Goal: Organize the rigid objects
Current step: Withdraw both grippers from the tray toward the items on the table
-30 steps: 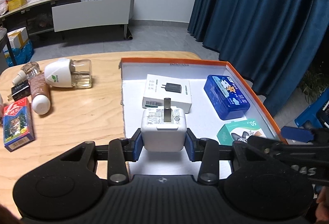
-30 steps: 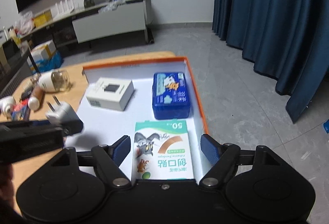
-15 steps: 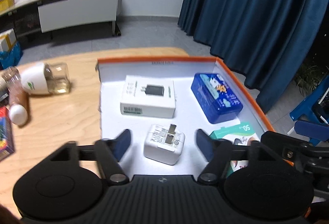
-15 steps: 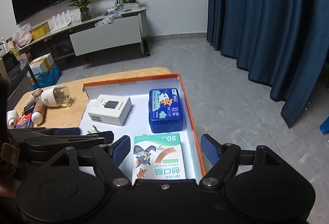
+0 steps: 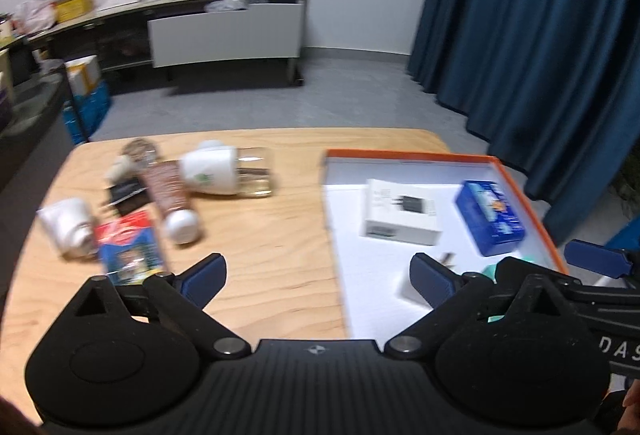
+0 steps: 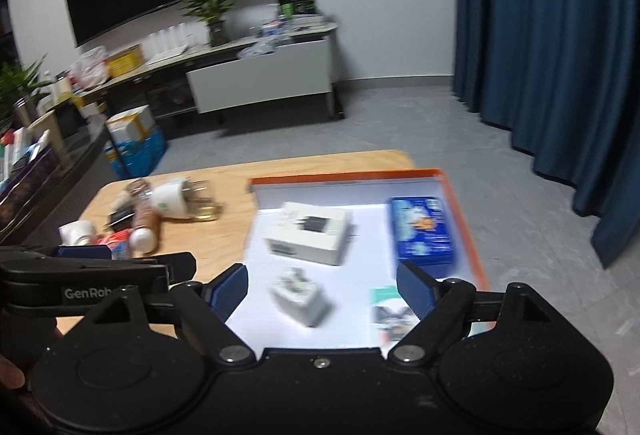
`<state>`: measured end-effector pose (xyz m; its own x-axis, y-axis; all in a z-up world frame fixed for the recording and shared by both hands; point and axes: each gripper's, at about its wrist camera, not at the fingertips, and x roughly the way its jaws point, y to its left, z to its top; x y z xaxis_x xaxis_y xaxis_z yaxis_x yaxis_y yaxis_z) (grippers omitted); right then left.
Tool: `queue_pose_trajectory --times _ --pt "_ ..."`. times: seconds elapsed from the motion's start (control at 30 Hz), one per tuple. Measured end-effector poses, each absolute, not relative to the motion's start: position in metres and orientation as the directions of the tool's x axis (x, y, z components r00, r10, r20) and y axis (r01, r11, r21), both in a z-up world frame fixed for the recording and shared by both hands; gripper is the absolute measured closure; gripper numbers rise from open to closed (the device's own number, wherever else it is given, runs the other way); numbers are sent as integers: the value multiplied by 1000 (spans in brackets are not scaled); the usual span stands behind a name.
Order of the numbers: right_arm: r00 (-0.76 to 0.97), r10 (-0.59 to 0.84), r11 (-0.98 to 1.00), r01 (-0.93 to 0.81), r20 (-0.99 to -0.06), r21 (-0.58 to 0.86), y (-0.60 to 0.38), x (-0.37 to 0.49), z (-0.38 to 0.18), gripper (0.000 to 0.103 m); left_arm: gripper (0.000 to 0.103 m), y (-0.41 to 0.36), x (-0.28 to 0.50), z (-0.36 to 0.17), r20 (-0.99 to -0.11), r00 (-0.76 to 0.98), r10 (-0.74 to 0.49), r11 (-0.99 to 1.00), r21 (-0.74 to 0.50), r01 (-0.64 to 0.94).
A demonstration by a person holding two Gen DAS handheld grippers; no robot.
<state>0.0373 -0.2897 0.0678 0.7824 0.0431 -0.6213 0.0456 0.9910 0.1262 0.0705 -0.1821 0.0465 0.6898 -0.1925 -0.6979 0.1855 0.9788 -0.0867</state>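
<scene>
Four rigid things already lie inside the shallow white tray with the orange rim (image 6: 464, 203): a white cardboard charger box (image 6: 308, 237) toward its far left, a blue rectangular tin with a cartoon print (image 6: 422, 229) along its right wall, a teal-and-white bandage carton (image 6: 386, 309) at its near right, and a white plastic plug adapter with metal prongs (image 6: 300, 297) lying free at its near middle.

The left gripper (image 5: 316, 277) has just been opening; its jaws stand wide with nothing between them, over the bare wooden table (image 5: 272, 235) just left of the tray. The right gripper (image 6: 322, 285) has also been widening; it is spread wide, the adapter in line between its blue fingers but untouched.

Left of the tray a loose cluster waits: a white-capped clear glass bottle (image 5: 226, 171) on its side, a brown tube with a white cap (image 5: 172, 201), a red-and-blue printed packet (image 5: 130, 249), a white cylindrical jar (image 5: 68, 225) and some small dark items too blurred to name. By my reckoning the job is roughly half done.

The strip of table between cluster and tray is open for an approach. The tray's left wall is a lip to clear on each carry, and its near left floor has room.
</scene>
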Motion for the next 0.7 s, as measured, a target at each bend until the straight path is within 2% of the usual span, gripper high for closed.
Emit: queue_pose_trajectory --times 0.37,0.7 --pt "740 177 982 -89 -649 166 -221 57 60 7 2 -99 57 44 -691 715 -106 992 -126 26" --pt "710 218 976 -161 -670 147 -190 57 51 7 2 -46 52 23 -710 704 -31 985 -140 -98"
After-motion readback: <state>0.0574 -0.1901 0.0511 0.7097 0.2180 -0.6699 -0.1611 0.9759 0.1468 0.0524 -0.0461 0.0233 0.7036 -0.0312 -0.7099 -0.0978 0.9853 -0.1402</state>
